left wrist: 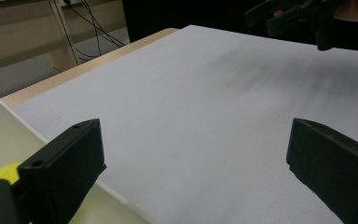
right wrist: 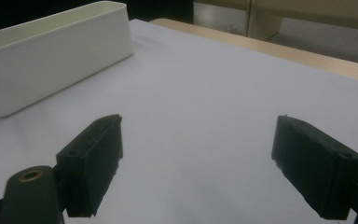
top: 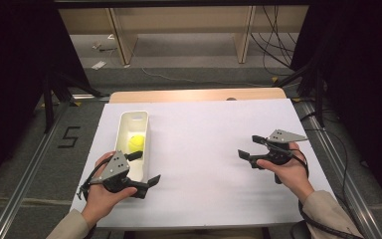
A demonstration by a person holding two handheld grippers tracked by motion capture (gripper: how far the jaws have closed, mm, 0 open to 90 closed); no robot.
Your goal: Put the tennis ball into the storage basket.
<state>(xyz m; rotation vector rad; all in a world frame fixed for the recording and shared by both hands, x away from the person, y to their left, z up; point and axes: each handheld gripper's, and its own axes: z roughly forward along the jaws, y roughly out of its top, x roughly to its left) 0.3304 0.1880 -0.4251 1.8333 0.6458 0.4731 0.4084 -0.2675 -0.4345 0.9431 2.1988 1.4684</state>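
Left gripper (top: 140, 170) hangs at the near right edge of the white bin (top: 124, 124), jaws apart and empty; the yellow ball (top: 137, 143) lies inside the bin, just beyond it, apparently untouched. Right gripper (top: 248, 149), jaws apart and empty, hovers over bare white tabletop (top: 204, 149) with open room between them

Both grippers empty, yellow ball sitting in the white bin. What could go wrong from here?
1. The left gripper straddles the rectangular white plastic bin's near right wall, one jaw inside, so moving sideways could drag or tip the bin.
2. The round yellow ball lies loose and may roll off when approached.
3. The open right gripper is across the white table cover, too far to steady anything.
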